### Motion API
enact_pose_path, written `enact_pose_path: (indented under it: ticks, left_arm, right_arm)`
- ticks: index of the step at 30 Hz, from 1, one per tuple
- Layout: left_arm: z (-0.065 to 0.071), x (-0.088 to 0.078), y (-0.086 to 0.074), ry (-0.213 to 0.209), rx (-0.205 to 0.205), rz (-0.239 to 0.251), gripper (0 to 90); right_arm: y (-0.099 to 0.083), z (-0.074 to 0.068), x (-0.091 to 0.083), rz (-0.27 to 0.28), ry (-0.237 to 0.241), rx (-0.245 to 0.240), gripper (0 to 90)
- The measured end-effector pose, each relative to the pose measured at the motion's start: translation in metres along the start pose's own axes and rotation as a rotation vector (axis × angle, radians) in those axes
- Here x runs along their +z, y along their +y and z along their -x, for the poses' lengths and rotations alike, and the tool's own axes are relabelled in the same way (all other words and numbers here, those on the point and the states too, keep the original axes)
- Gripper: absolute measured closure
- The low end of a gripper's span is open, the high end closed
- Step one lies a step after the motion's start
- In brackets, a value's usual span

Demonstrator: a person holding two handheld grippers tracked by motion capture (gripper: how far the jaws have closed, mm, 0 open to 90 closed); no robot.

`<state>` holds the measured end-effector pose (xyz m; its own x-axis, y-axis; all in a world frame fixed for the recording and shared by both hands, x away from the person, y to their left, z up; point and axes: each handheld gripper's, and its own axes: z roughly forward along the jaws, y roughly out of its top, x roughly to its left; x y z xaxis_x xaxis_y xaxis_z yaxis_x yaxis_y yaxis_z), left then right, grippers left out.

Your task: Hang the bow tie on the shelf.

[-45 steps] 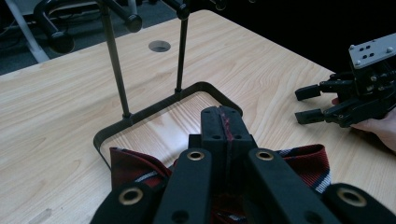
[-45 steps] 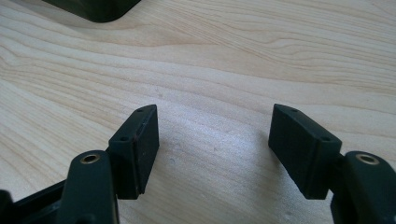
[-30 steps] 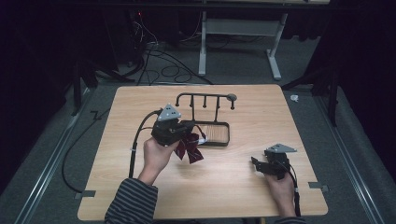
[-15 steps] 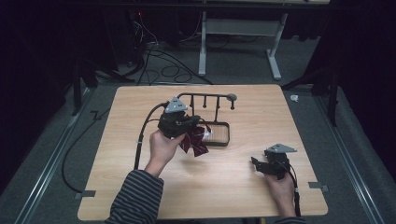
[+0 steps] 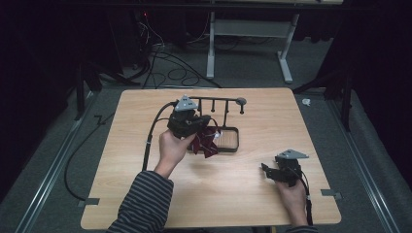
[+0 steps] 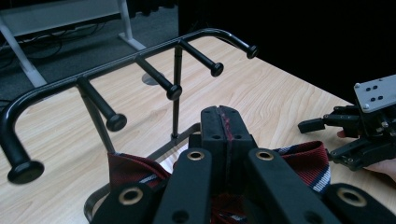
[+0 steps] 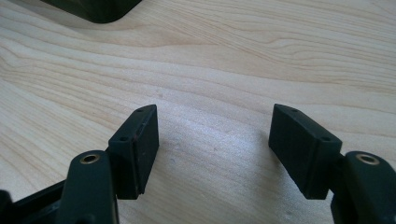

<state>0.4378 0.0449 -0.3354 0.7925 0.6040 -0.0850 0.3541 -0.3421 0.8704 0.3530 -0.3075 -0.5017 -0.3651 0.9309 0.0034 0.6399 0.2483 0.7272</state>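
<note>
A dark red cloth with navy and white stripes (image 5: 203,144) hangs from my left gripper (image 5: 208,121), whose jaws are pressed together on a fold of it. In the left gripper view the cloth (image 6: 306,156) spreads out on both sides below the closed jaw tips of the left gripper (image 6: 225,119). Just beyond stands a black rack with several knobbed pegs (image 6: 116,65), its top bar (image 5: 221,100) over a low black base frame (image 5: 235,141). My right gripper (image 5: 266,170) rests low near the table's front right, jaws wide apart over bare wood (image 7: 212,140).
The light wooden table (image 5: 145,194) has free room on its left and front. A black cable (image 5: 150,141) trails from the left gripper off the table's left side. A corner of the rack's base (image 7: 98,9) lies ahead of the right gripper. Dark floor and cables surround the table.
My left gripper has carried the striped cloth away from the person and a little to the right, closer to the rack. The right gripper has stayed where it was.
</note>
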Motion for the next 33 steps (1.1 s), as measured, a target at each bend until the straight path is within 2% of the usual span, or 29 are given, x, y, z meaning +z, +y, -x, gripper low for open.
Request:
enact_pose_path:
  ticks: [9,13,23,33]
  left_arm:
    - [-0.003,0.008,0.009,0.002,-0.002,0.004,89.9]
    - [-0.006,0.011,0.012,0.004,-0.019,0.017,89.9]
    - [-0.014,0.018,0.015,0.039,-0.036,0.024,89.9]
    - [-0.015,0.026,0.02,0.066,-0.026,0.02,89.9]
  right_arm:
    - [0.0,0.0,0.0,-0.001,-0.001,0.0,34.4]
    - [0.0,0.0,0.0,-0.001,0.001,0.004,34.3]
    - [0.0,0.0,0.0,-0.002,0.001,0.0,34.3]
    - [0.0,0.0,0.0,-0.002,0.001,-0.001,34.3]
